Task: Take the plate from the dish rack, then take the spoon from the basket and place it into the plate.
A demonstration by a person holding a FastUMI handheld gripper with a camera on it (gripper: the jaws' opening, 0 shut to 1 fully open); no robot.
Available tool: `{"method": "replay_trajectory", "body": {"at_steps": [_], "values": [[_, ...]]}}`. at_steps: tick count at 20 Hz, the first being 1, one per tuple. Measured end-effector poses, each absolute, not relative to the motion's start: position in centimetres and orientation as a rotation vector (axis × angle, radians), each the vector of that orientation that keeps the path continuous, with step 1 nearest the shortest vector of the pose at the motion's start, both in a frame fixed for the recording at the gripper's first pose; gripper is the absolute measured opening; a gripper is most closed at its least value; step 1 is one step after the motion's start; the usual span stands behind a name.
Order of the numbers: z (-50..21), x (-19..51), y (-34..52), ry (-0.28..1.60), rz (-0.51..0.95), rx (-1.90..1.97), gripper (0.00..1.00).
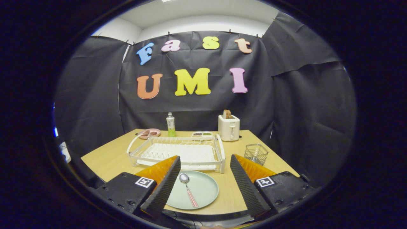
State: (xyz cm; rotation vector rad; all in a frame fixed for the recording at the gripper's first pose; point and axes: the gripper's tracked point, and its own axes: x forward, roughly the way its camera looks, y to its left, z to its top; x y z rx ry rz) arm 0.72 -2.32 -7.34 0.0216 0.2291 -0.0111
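The gripper hung spread and empty above the plate, where the spoon lay.

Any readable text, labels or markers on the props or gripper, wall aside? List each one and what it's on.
No legible words or numbers.
Bottle: has a label, too small and blurred to read.
Toaster: no marking legible.
Gripper, open above the plate and spoon: a square black-and-white coded marker on each side of its body, patterns rather than text.
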Motion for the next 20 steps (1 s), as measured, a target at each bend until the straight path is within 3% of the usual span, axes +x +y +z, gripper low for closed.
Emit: {"method": "replay_trajectory", "body": {"at_steps": [20], "values": [[-1.2, -5.4, 1.2, 0.162, -0.019, -0.040, 1.00]]}}
